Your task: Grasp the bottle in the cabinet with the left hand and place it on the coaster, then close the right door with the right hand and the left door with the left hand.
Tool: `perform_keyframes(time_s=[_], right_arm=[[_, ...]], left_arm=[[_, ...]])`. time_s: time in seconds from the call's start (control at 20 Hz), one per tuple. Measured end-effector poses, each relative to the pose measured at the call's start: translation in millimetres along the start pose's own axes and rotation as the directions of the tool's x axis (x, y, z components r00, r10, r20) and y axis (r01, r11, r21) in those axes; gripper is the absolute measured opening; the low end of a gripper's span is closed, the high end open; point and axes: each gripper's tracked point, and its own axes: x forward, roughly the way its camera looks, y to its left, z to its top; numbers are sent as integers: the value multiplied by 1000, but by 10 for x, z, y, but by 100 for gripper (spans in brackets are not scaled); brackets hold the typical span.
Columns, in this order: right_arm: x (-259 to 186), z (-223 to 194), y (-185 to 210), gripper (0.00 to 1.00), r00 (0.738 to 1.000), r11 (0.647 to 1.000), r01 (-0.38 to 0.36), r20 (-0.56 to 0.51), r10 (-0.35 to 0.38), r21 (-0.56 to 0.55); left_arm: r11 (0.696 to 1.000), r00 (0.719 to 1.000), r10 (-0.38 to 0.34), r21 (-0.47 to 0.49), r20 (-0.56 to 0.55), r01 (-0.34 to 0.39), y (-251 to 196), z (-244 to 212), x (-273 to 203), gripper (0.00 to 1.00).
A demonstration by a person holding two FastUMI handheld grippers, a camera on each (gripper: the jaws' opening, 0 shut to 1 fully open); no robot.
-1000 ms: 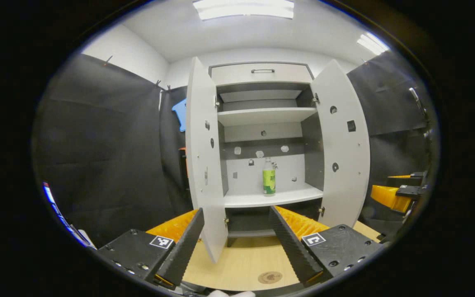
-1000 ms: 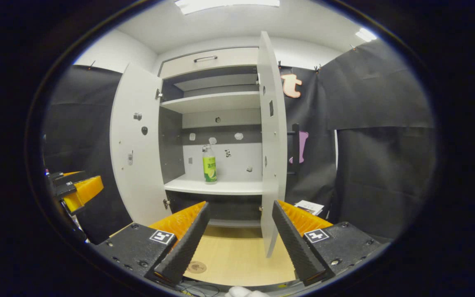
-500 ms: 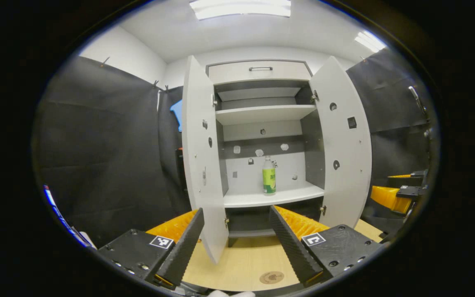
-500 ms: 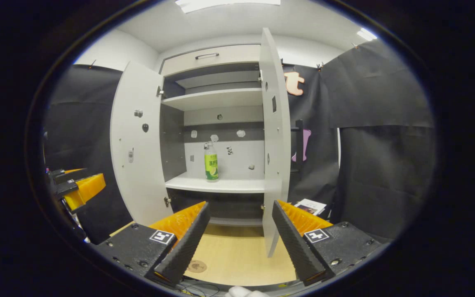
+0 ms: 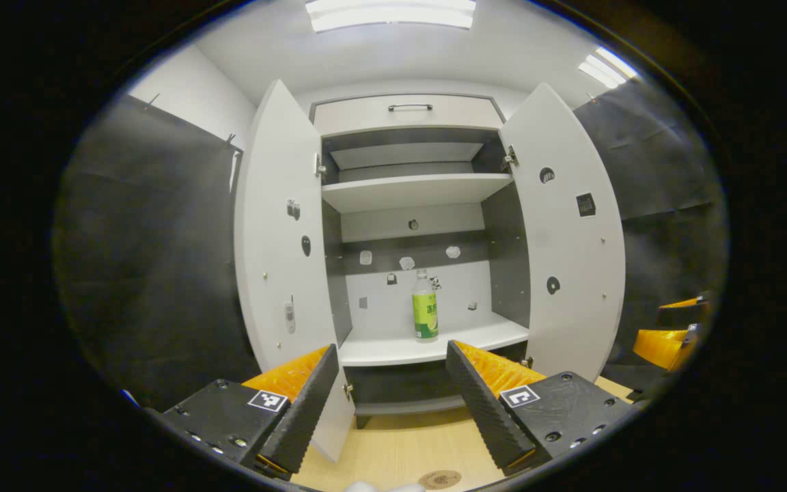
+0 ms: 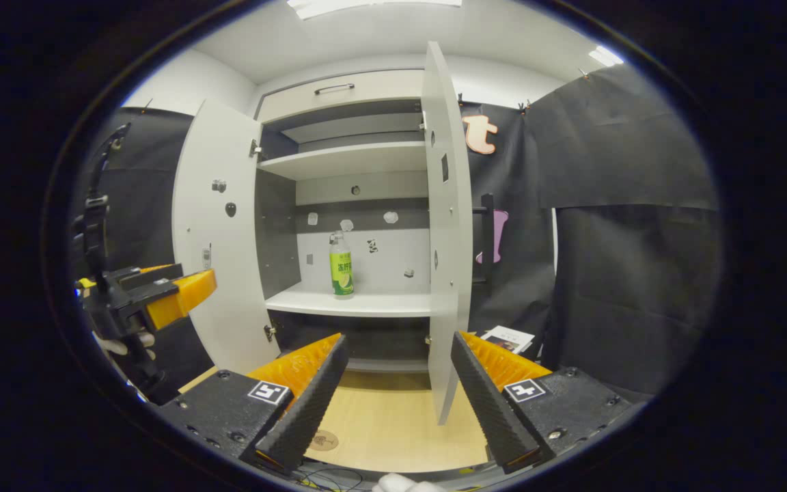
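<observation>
Both white cabinet doors (image 5: 277, 260) open | we see green-labelled plastic bottle (image 5: 425, 314) upright on lower shelf (image 5: 393, 350) | left gripper (image 5: 389, 403) wide open, empty | right gripper (image 6: 393, 400) likewise.

We see the bottle (image 5: 425, 314) upright on the cabinet's lower shelf (image 5: 434, 345), between both open doors, beyond our left gripper's (image 5: 388, 403) spread fingers.
</observation>
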Motion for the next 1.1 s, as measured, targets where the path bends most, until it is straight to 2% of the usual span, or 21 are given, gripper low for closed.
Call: perform_keyframes(time_s=[0.45, 0.6, 0.8, 0.95, 1.1], right_arm=[[33, 88, -85, 97, 998, 998, 58, 2, -58, -1], [91, 57, -115, 99, 997, 997, 81, -19, -81, -14], [219, 28, -112, 97, 995, 995, 92, -36, -93, -29], [291, -53, -122, 99, 993, 995, 92, -65, -94, -37], [329, -76, -133, 99, 993, 995, 92, -71, -95, -42]], left_arm=[[997, 991, -75, 2, 113, 75, -335, 417, 1482, 97], [994, 990, -94, -45, 110, 99, -471, 386, 1966, 97], [996, 995, -72, -48, 70, 75, -516, 167, 2573, 97], [995, 996, -84, -57, 11, 84, -563, -108, 2957, 97], [997, 997, -72, -25, -32, 71, -581, -347, 3218, 97]])
